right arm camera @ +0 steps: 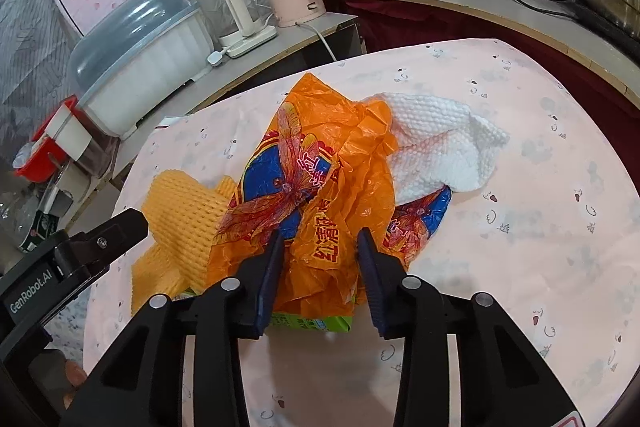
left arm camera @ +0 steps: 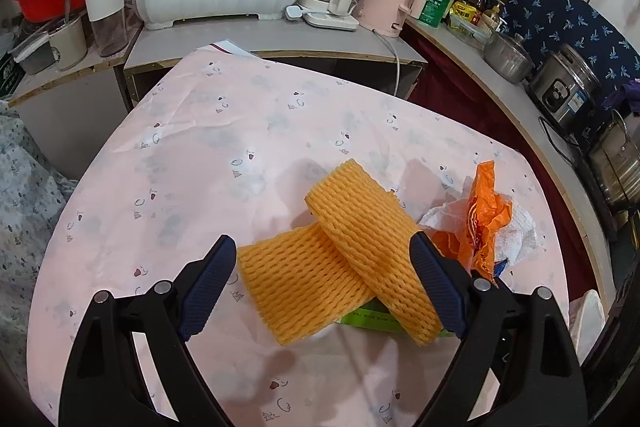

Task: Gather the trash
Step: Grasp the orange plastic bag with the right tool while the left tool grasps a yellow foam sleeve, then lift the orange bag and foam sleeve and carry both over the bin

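The left tool (left arm camera: 324,279) stands with its fingers wide apart, framing two yellow foam fruit nets (left arm camera: 344,247) that lie crossed on the pink-clothed surface (left arm camera: 200,147); neither pad appears to press on them. The nets sit directly between and just ahead of its fingertips, the upper one resting over the lower, and both overlap a green carton (left arm camera: 372,317) that peeks out beneath them close to the tool. The right tool (right arm camera: 320,259) has its fingers drawn in around a bunched fold of the orange plastic bag (right arm camera: 320,179), but whether the pads truly pinch the film or merely flank it cannot be told from this view. The bag rises straight ahead of that tool, with a crumpled white paper towel (right arm camera: 440,151) beyond it and to its right, touching the bag. All of this trash looks very light and soft. The foam should compress readily and spring back, so a squeeze across the middle of the overlapped nets would likely lift both together. The bag film is probably slippery and thin, so a gathered, thick fold is the safer hold; a single layer could slide free or tear. The towel would crush to nothing and suits a pinch at any raised wrinkle. The carton seems the stiffest piece, best taken across its narrow edges.
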The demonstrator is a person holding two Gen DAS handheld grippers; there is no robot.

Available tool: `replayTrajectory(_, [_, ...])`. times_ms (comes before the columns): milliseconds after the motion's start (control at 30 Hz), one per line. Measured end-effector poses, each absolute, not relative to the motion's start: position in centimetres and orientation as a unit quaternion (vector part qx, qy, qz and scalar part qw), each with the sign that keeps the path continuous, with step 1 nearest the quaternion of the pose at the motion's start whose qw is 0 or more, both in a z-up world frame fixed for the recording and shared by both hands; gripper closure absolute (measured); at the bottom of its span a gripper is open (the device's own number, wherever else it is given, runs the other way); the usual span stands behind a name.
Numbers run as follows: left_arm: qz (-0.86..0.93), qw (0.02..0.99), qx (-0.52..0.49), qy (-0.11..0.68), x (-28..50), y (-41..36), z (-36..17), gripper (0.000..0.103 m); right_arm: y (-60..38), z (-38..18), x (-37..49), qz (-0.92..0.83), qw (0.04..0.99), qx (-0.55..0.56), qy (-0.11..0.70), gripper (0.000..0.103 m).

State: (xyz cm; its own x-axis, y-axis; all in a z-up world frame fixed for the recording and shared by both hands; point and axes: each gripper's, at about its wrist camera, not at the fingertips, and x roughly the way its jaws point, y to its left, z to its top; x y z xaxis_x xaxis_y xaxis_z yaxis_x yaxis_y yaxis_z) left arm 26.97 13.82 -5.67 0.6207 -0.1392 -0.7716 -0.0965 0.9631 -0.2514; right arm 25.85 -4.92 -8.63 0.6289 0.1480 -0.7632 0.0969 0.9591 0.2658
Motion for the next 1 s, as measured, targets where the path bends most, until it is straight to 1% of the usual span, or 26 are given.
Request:
replayTrajectory(33, [-0.012,0.890,-0.136,0.436,27.1,13.8,-5.8,0.019,-4.9,-8.6,25.8,0.014,0.892,0.141,0.429,0.071])
replayTrajectory(100, [-0.014,0.890,-0.138,0.435,27.3,13.8,-5.9,0.019,-5.1,-8.4,25.7,0.016,0.894,0.139,0.425,0.080])
replayTrajectory(233, [-0.018,0.889,-0.143,0.435,27.9,14.0,-6.3,0.019,-5.2,-8.0,25.4,0.017,0.901,0.131,0.414,0.084])
replayTrajectory(400, [-0.020,0.886,-0.153,0.437,28.1,14.4,-6.6,0.019,-5.9,-7.4,24.5,0.011,0.909,0.135,0.393,0.085])
replayTrajectory(533, [-0.021,0.885,-0.155,0.438,28.4,14.3,-6.8,0.019,-6.4,-7.4,24.4,0.012,0.908,0.147,0.391,0.085])
replayTrajectory(600, [-0.022,0.886,-0.154,0.437,28.6,13.9,-6.8,0.023,-6.4,-7.5,24.4,0.013,0.908,0.145,0.393,0.085])
replayTrajectory(667, [-0.031,0.885,-0.151,0.439,28.8,13.4,-6.7,0.040,-6.3,-7.7,24.4,0.014,0.908,0.140,0.395,0.085])
replayTrajectory(700, [-0.037,0.885,-0.149,0.440,28.9,13.0,-6.7,0.043,-6.3,-7.8,24.4,0.014,0.907,0.137,0.397,0.085])
replayTrajectory(767, [-0.048,0.885,-0.141,0.441,28.9,12.3,-6.7,0.063,-6.2,-8.0,24.3,0.017,0.906,0.136,0.401,0.085])
replayTrajectory(800, [-0.052,0.885,-0.137,0.442,28.9,11.9,-6.7,0.068,-6.2,-8.1,24.3,0.017,0.905,0.135,0.402,0.085])
replayTrajectory(867, [-0.063,0.883,-0.132,0.446,28.9,11.2,-6.7,0.087,-6.3,-8.1,24.1,0.017,0.906,0.134,0.402,0.085])
replayTrajectory(933, [-0.072,0.882,-0.126,0.448,28.7,10.6,-6.6,0.099,-6.4,-8.1,23.9,0.017,0.906,0.136,0.401,0.085])
replayTrajectory(1000, [-0.075,0.886,-0.118,0.442,28.3,10.0,-6.3,0.102,-6.7,-7.9,23.7,0.015,0.906,0.139,0.399,0.085])
